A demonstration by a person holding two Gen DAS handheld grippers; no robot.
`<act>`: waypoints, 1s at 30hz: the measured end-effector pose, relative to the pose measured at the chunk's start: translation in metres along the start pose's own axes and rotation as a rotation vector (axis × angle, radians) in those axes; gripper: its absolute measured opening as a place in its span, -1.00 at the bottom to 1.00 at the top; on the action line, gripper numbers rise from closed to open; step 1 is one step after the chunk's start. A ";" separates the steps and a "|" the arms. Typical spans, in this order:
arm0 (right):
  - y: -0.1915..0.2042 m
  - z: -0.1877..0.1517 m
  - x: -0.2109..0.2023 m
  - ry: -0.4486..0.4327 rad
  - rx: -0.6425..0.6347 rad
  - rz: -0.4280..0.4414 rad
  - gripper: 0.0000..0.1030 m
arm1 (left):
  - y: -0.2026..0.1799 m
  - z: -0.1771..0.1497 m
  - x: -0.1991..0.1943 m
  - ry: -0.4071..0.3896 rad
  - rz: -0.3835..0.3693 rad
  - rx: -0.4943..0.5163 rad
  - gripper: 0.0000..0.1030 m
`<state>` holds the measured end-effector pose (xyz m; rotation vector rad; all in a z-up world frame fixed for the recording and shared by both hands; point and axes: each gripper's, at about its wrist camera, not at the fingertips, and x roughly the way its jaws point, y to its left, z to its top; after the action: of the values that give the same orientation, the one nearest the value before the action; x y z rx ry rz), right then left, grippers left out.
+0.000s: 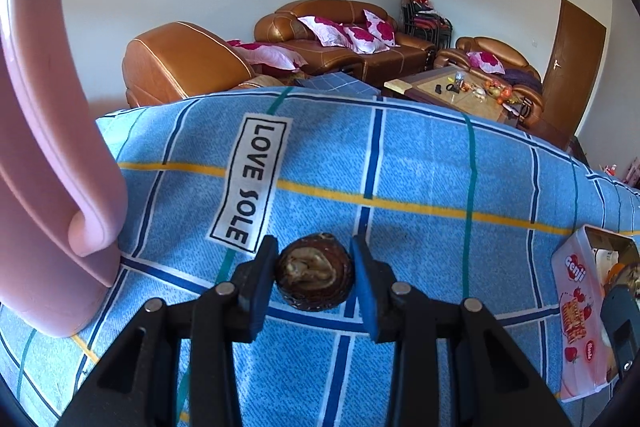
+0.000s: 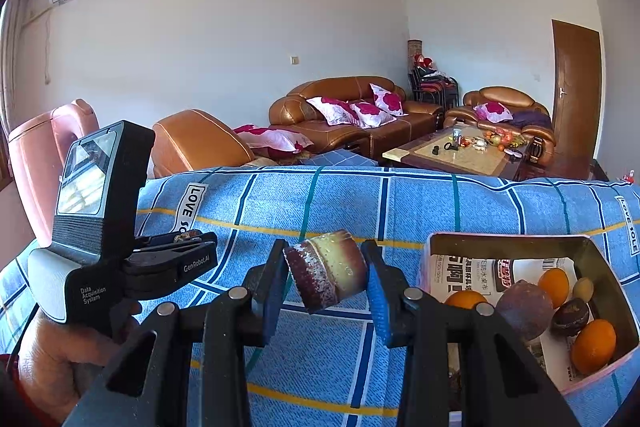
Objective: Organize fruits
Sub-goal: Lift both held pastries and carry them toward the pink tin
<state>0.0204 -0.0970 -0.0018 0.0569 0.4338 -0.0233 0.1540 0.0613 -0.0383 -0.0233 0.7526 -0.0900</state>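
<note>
Left wrist view: left gripper (image 1: 314, 277) clamps a dark brown fruit (image 1: 315, 275) above the blue cloth (image 1: 420, 163). Right gripper (image 2: 326, 273) clamps a cut piece (image 2: 328, 273) just left of the fruit box (image 2: 436, 247).

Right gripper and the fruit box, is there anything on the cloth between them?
No. In the right wrist view only bare blue checked cloth lies between the right gripper, shut on a fruit piece, and the box.

Both wrist cameras sit low and close over the blue checked cloth (image 1: 420, 167), facing the far sofas (image 2: 340, 115); the 2 views share cloth, sofas and door (image 2: 576, 91).
</note>
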 end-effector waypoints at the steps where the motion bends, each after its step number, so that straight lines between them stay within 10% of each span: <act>1: 0.001 0.000 -0.001 -0.002 -0.004 0.001 -0.24 | 0.001 -0.001 -0.003 -0.006 0.007 -0.006 -0.25; 30: 0.008 -0.008 -0.027 -0.028 -0.063 -0.014 -0.24 | -0.014 -0.043 -0.062 -0.146 0.076 -0.010 -0.25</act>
<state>-0.0073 -0.0880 0.0033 -0.0089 0.4063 -0.0241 0.0782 0.0536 -0.0265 -0.0108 0.6072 -0.0119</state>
